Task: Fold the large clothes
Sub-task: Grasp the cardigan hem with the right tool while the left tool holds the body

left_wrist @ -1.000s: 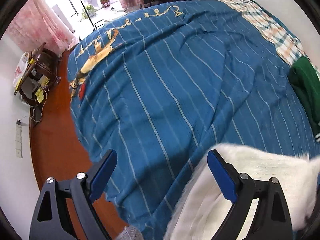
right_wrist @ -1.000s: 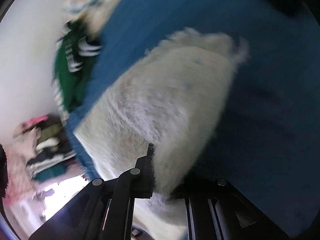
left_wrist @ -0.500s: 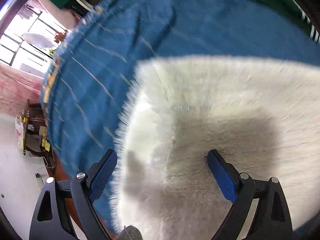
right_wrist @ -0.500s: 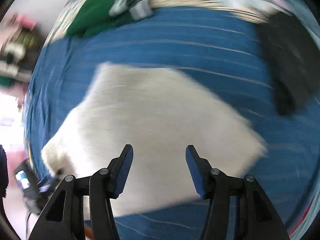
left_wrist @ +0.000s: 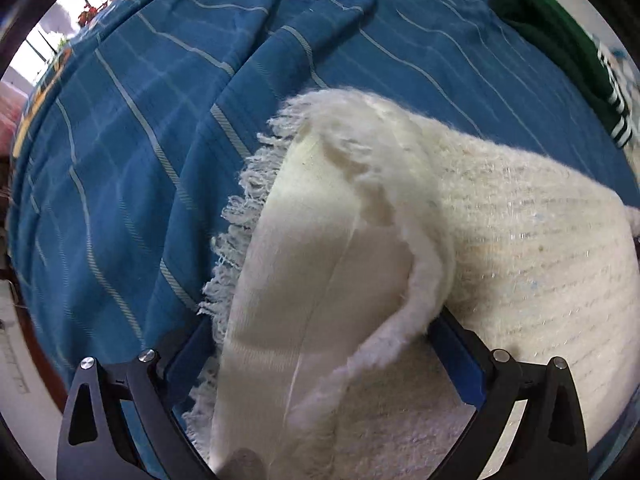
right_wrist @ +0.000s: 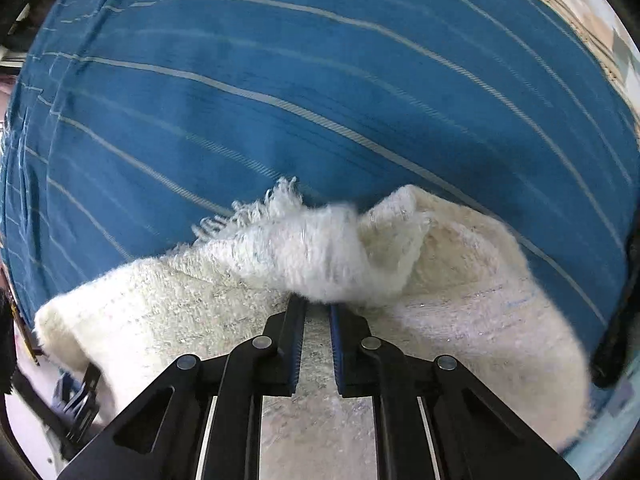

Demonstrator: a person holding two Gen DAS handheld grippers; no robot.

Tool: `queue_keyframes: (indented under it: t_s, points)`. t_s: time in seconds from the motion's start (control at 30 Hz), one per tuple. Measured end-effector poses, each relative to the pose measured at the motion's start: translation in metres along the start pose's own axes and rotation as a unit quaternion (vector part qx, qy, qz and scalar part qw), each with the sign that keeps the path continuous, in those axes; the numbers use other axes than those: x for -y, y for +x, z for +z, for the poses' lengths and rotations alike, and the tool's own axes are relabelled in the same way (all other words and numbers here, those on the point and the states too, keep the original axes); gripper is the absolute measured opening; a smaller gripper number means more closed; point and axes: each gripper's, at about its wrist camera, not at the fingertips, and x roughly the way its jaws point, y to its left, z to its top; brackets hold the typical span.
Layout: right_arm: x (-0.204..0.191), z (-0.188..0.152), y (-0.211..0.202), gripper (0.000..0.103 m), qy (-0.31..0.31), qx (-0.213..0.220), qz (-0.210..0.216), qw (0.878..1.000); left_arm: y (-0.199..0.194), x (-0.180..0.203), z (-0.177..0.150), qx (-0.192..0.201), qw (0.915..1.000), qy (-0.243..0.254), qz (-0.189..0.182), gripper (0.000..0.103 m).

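A fluffy white garment (left_wrist: pixel 500 240) with a fringed edge lies on the blue striped bedcover (left_wrist: pixel 160 120). In the left wrist view its smooth cream inner side (left_wrist: pixel 312 280) is turned up. My left gripper (left_wrist: pixel 320 344) is open, its jaws wide on either side of that turned-up fold. In the right wrist view my right gripper (right_wrist: pixel 316 312) is shut on a bunched fuzzy edge of the white garment (right_wrist: pixel 320 252), lifted a little off the rest of the garment.
A dark green garment with white stripes (left_wrist: pixel 560 40) lies at the far right of the bed. A checked cloth (right_wrist: pixel 600 40) lies at the bed's far right edge. The blue bedcover (right_wrist: pixel 280 80) spreads beyond the garment. Wooden floor (left_wrist: pixel 36 352) shows at the left.
My right gripper has shut on the garment's fringed edge; half a second ago it was open above the flat garment. The left gripper has come lower over a turned-up fold.
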Motion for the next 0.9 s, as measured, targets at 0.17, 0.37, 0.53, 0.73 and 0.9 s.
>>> queue_keyframes:
  t_s: [0.17,0.37,0.53,0.73,0.9]
  points:
    - [-0.018,-0.036,-0.061,0.015,-0.035,0.019,0.071,0.997,-0.002,-0.014,-0.005,0.028,0.9994,-0.012,-0.019,0.103]
    - [-0.036,-0.058,0.025,0.012,-0.061,-0.043,0.034,0.997,-0.003,-0.024,-0.009,0.03,0.9988,-0.018,-0.034,0.103]
    - [-0.047,-0.049,0.018,0.012,-0.073,-0.058,0.016,0.996,-0.027,-0.008,0.008,0.017,0.9995,-0.017,0.021,0.103]
    - [0.003,-0.055,-0.076,0.015,-0.012,0.049,0.098,0.994,-0.104,0.073,0.015,0.081,0.9955,0.031,0.038,0.103]
    - [0.03,0.012,-0.021,0.013,0.017,0.036,0.043,0.998,-0.078,0.148,0.025,0.054,0.997,0.055,0.008,0.103]
